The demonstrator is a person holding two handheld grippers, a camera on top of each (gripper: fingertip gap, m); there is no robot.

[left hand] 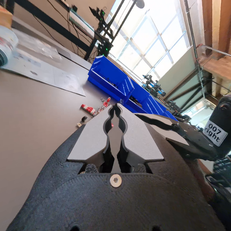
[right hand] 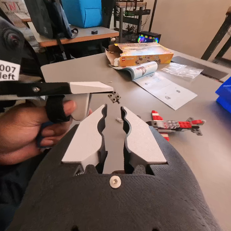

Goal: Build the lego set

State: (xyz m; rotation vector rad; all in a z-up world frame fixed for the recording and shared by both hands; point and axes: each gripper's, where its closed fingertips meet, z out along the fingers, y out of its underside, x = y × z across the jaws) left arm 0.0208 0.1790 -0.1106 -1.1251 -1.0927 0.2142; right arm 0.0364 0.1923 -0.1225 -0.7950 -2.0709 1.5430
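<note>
While the left claw (right hand: 113,91) pinches a small grey studded plate (right hand: 114,96) at its tips above the desk (right hand: 187,162), the right claw (right hand: 113,107) sits just beneath it, jaws apart, holding nothing. Part-built red, white and grey plane (right hand: 175,125) lies on the desk right of the claws. Loose small pieces (left hand: 82,120) nearby. Open instruction booklet (right hand: 162,87) and lego box (right hand: 143,56) farther back; blue bins (left hand: 112,77) at the desk edge.

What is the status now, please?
Left tool shut on small grey plate, held in the air. Right tool open, empty. Plane model on table, nothing blocking.
</note>
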